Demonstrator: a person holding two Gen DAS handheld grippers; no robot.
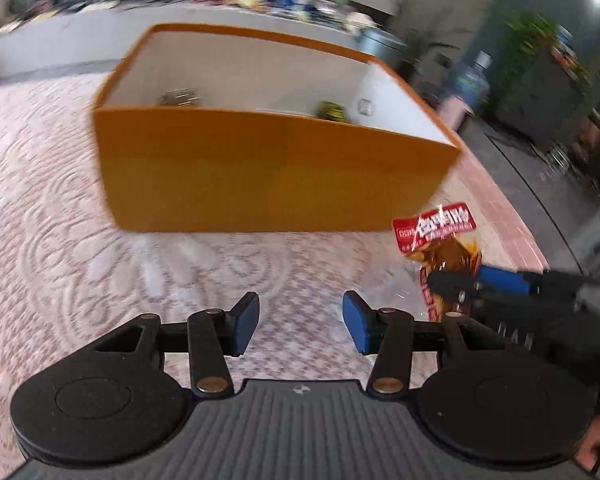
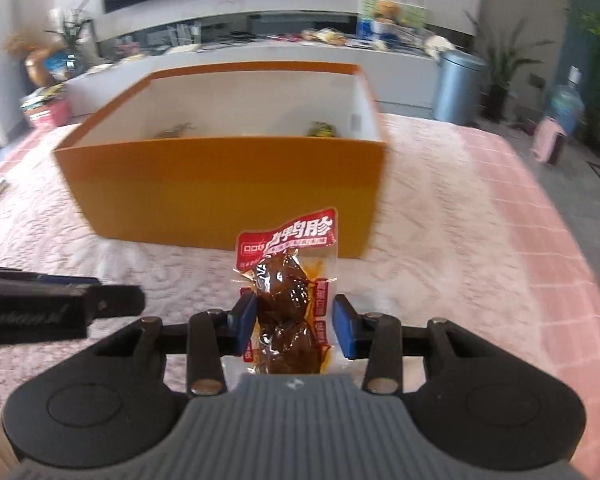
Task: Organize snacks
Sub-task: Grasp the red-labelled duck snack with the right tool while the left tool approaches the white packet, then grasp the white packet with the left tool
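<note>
An orange open box [image 1: 260, 172] with white inner walls stands on the pink patterned cloth [image 1: 40, 200]; it also shows in the right wrist view [image 2: 220, 188]. Two small snack packs lie inside it, one dark [image 2: 174, 130] and one green [image 2: 322, 129]. My right gripper [image 2: 296, 326] is shut on a red-topped clear snack packet with brown pieces [image 2: 288, 292], held upright in front of the box. The same packet [image 1: 440, 236] shows at the right of the left wrist view, in the right gripper [image 1: 472, 284]. My left gripper [image 1: 300, 322] is open and empty, above the cloth.
The box sits mid-table on the cloth [image 2: 480, 208]. Behind it runs a long grey counter [image 2: 260, 56] with clutter. A metal bin [image 2: 458, 86], potted plants [image 2: 504, 68] and a water bottle [image 2: 566, 106] stand beyond the right edge. The left gripper [image 2: 60, 308] reaches in from the left.
</note>
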